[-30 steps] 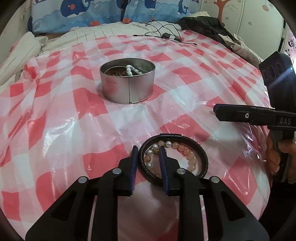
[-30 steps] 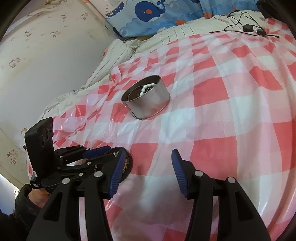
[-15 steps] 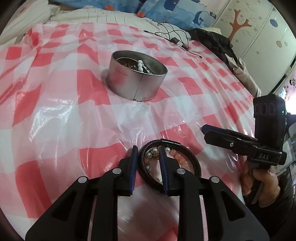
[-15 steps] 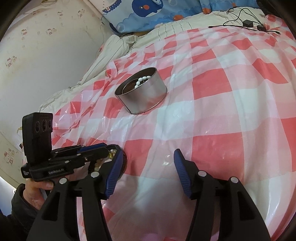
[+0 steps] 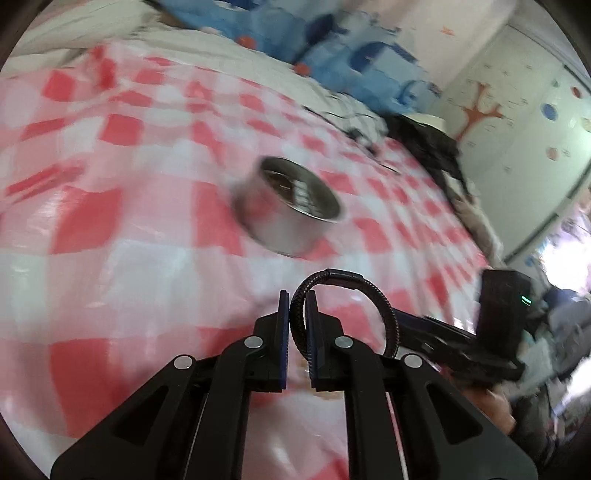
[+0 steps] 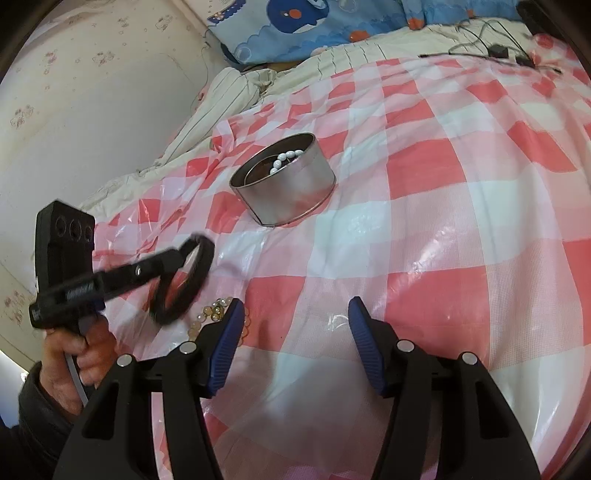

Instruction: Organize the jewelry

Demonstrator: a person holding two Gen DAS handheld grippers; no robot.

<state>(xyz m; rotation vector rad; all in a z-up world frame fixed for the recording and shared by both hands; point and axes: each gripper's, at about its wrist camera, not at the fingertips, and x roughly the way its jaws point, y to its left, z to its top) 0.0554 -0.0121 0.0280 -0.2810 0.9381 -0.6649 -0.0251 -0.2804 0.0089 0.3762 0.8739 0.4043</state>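
Observation:
My left gripper (image 5: 297,300) is shut on a black braided bracelet (image 5: 388,314), which hangs lifted off the red-and-white checked sheet. In the right wrist view the same bracelet (image 6: 192,273) dangles from the left gripper (image 6: 181,254) at the left. A beaded bracelet (image 6: 216,308) of pale pink and pearl beads lies on the sheet below it, beside my right gripper's left finger. My right gripper (image 6: 295,317) is open, with nothing between its fingers. A round metal tin (image 5: 288,210) (image 6: 284,192) with white beads inside stands further back.
The checked plastic sheet (image 6: 443,184) covers a bed. Blue whale-print pillows (image 6: 314,26) and a black cable (image 6: 491,51) lie at the far end. A dark garment (image 5: 436,144) lies at the bed's right side. A hand (image 6: 74,354) holds the left gripper's handle.
The left gripper closed on the black bracelet and lifted it off the sheet, rolling as it rose. The beaded bracelet stayed on the sheet. The right gripper kept still.

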